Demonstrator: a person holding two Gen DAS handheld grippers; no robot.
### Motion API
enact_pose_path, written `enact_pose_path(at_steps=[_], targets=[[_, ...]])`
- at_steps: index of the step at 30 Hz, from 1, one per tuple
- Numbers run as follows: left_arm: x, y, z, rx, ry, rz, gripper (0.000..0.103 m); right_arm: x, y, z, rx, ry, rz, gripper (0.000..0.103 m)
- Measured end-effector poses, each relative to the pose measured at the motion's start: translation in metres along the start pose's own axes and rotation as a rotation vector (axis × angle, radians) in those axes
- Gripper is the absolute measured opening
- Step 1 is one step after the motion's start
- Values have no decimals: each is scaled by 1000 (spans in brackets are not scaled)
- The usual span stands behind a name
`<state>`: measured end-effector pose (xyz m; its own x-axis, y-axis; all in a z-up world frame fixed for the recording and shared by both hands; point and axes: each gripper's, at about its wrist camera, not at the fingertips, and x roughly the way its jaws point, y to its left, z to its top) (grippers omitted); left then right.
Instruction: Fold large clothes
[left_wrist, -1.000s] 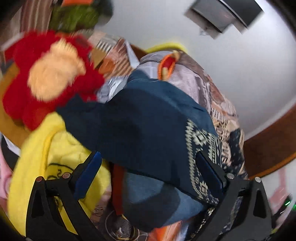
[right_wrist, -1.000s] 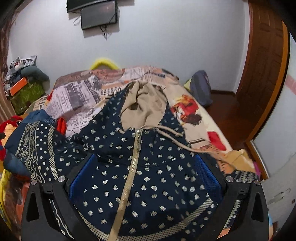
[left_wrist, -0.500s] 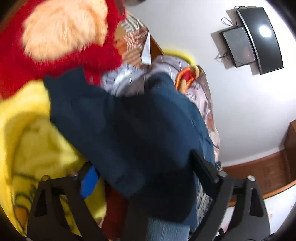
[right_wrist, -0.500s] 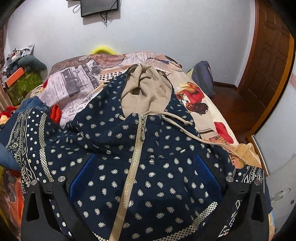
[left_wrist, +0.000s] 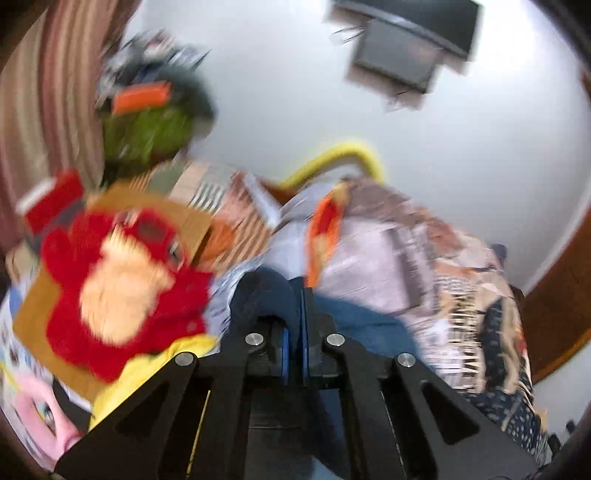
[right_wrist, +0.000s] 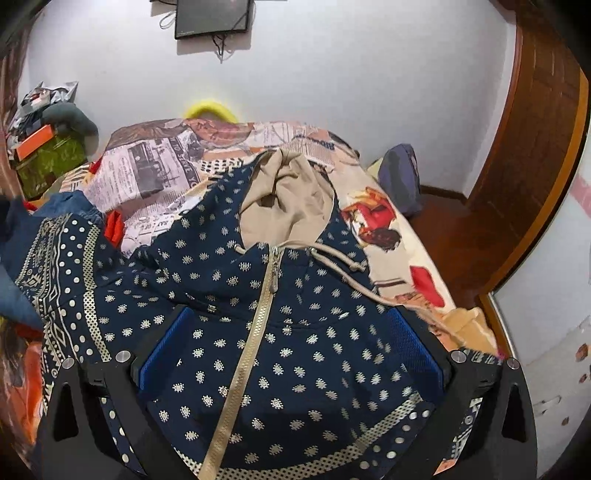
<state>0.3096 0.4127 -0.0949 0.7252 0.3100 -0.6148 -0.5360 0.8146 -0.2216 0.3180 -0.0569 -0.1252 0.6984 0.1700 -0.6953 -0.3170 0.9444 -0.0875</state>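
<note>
A navy hoodie with pale dots, a beige zip and a beige hood lies front-up on the bed. Its patterned sleeve stretches to the left. My right gripper hangs open low over the chest, with one blue pad on each side of the zip and nothing pinched. In the blurred left wrist view my left gripper is shut. A fold of dark navy cloth bunches at its tips and seems pinched between the pads.
A red plush toy and a yellow cloth lie left of the bed, and blue denim lies beside the sleeve. A dark bag rests at the far right edge. A wooden door and a wall screen stand beyond.
The left gripper went from wide open around the navy sleeve to shut on a fold of it, and it rose and rolled. The right gripper stayed open over the hoodie front.
</note>
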Motion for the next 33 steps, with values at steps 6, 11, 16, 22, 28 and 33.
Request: enact_pose_path(at_steps=[6,11,16,22,28,33], targets=[[-52,-97,17,168,-87,-125,3,-14,-11,4,22,-22,42,103],[-66,-180,-3,307,-68,-208,3,-24,-25,5,50,-29,89,103],[-42,-260,-64,531,47,-139,3,-29,-38,-1,59,-21,109,103],[0,-311,-172,703,252,-175,4,-24,-51,-19,34,25,108,103],[15,-329,-259,809,411,-213,12,-13,-58,-37,3,80,94,103],[13,-324,-288,824,484,-243,42,-10,-59,-48,-21,111,83,103]])
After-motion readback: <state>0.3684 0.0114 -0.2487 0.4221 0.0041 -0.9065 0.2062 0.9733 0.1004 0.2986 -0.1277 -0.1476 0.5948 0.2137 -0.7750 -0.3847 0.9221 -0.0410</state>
